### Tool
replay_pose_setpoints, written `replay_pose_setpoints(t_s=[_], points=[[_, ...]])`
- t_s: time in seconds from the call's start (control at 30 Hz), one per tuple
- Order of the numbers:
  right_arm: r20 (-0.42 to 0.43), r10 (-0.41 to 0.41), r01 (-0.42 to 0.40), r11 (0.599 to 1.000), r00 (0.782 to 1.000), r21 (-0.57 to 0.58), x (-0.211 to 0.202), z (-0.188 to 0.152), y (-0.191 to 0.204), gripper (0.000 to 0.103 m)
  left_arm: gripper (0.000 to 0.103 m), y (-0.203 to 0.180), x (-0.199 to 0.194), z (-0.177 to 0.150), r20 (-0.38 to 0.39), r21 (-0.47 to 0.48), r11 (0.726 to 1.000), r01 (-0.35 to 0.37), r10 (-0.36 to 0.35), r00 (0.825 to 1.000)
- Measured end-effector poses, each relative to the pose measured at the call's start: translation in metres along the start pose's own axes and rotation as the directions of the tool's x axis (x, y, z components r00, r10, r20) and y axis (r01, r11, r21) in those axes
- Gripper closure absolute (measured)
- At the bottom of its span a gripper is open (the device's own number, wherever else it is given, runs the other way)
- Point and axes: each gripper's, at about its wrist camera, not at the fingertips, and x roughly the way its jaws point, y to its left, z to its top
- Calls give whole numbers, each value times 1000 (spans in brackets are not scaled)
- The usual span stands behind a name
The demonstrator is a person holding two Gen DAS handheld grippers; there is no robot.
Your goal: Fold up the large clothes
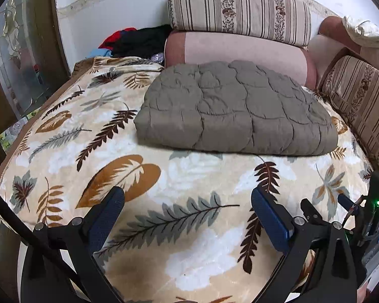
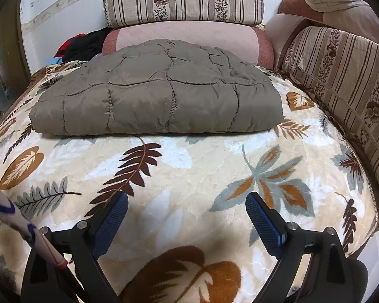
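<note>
lying folded ahead of both pairs of jaws, the quilted coat point(image 2: 156, 88) is resting on the leaf blanket point(image 2: 189, 176), well apart from either. the left gripper point(image 1: 187, 202) and right gripper point(image 2: 187, 204) are both hanging spread wide and empty over the blanket. cushions point(image 2: 184, 0) are sitting beyond the coat.

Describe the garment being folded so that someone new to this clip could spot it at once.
Start at the leaf-print blanket covering the bed. On its far half, just before the pink bolster, lies the quilted coat, folded into a flat bundle. It is the only plain grey-brown, stitched, puffy piece; the cushions around it are striped. Both grippers are open, short of it.
</note>
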Motion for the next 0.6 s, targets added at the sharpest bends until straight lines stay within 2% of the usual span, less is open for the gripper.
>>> replay_pose_setpoints(t_s=[0.33, 0.6], points=[[-10, -9, 9, 1000, 1000, -1, 0, -3, 0, 7, 3, -1, 7, -4, -26, 10, 1000, -29, 29, 999], [-11, -7, 7, 1000, 1000, -8, 0, -3, 3, 7, 3, -1, 10, -5, -37, 7, 1000, -20, 20, 999]])
